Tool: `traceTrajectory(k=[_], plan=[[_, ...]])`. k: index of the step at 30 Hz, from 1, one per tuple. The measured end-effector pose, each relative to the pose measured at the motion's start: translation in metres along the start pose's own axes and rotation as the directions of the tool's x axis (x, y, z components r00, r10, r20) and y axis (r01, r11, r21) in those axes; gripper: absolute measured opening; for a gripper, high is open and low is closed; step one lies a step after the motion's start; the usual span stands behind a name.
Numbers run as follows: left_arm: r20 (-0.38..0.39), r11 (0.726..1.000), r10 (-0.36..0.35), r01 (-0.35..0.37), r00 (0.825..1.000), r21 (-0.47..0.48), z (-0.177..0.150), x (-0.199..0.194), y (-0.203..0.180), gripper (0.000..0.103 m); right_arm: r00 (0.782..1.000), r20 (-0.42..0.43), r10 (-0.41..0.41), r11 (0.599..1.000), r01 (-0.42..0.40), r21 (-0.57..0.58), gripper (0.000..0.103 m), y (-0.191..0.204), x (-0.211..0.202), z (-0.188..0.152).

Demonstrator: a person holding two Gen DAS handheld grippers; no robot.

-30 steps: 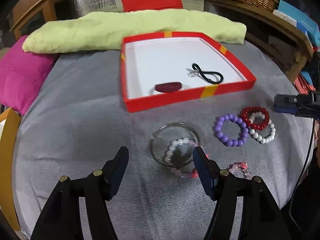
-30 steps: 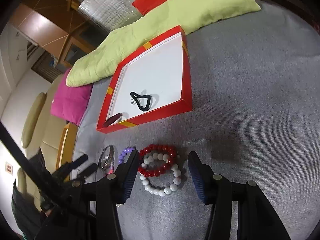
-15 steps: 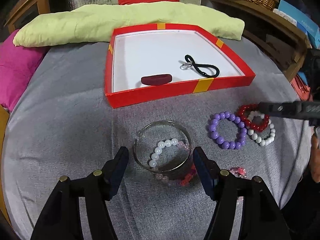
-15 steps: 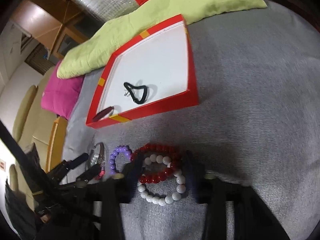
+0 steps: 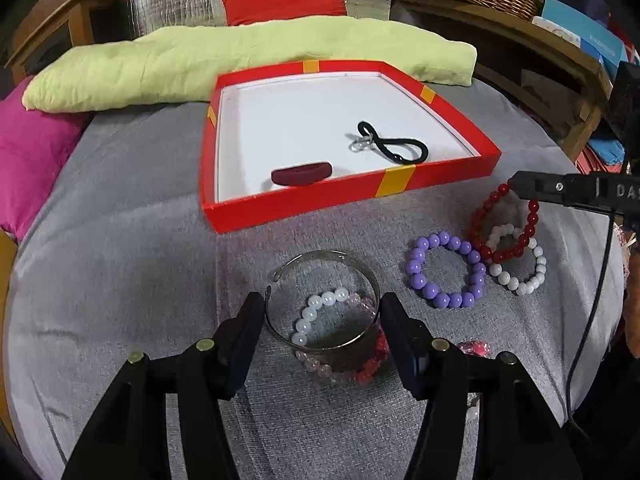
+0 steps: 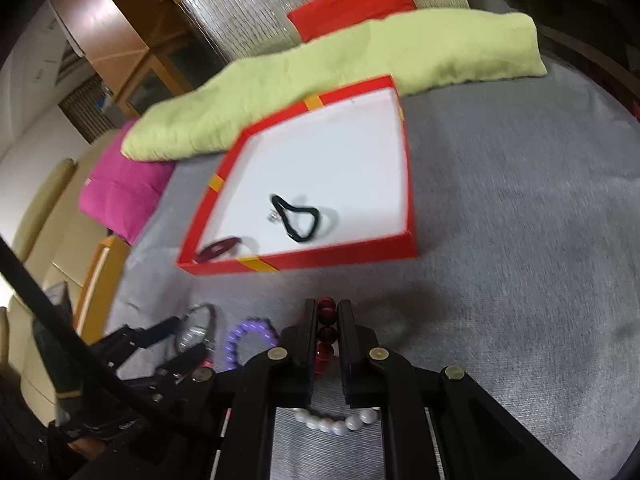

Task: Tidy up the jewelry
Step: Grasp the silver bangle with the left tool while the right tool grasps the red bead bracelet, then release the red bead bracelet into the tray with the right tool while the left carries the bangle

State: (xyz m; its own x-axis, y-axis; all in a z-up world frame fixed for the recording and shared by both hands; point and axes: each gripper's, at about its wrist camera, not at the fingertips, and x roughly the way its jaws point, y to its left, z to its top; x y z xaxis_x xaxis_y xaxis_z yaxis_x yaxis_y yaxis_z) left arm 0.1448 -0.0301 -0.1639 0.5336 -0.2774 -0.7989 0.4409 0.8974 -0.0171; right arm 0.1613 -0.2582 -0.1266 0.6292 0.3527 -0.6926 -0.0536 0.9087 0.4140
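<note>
Since a second ago, the right tool (image 6: 325, 316) has closed from wide open onto the red bead bracelet (image 5: 502, 224), lifting its far edge just in front of the red box (image 5: 348, 204). The left tool (image 5: 322, 312) stays open, its fingers (image 5: 248, 324) flanking the silver bangle (image 5: 324, 300), nearer than the box. Letters "DA" show on the right tool's side.

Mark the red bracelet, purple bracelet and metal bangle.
red bracelet (image 5: 505, 257), left wrist view, lower beads
purple bracelet (image 5: 416, 270), left wrist view, left-side beads
metal bangle (image 5: 320, 255), left wrist view, far rim
</note>
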Motion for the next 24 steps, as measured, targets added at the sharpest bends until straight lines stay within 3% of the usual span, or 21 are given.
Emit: traceTrajectory(k=[10,24], plan=[[0.068,1.000,-0.004,0.005,0.998,-0.019,0.007,-0.020,0.000,0.061,0.994,0.063,0.092,0.995,-0.095,0.036,0.011,0.001,-0.016,0.004],[0.133,0.999,-0.015,0.021,0.991,-0.043,0.027,-0.038,-0.014,0.061,0.978,0.131,0.160,0.984,-0.169,0.057,0.011,0.007,-0.027,0.013]])
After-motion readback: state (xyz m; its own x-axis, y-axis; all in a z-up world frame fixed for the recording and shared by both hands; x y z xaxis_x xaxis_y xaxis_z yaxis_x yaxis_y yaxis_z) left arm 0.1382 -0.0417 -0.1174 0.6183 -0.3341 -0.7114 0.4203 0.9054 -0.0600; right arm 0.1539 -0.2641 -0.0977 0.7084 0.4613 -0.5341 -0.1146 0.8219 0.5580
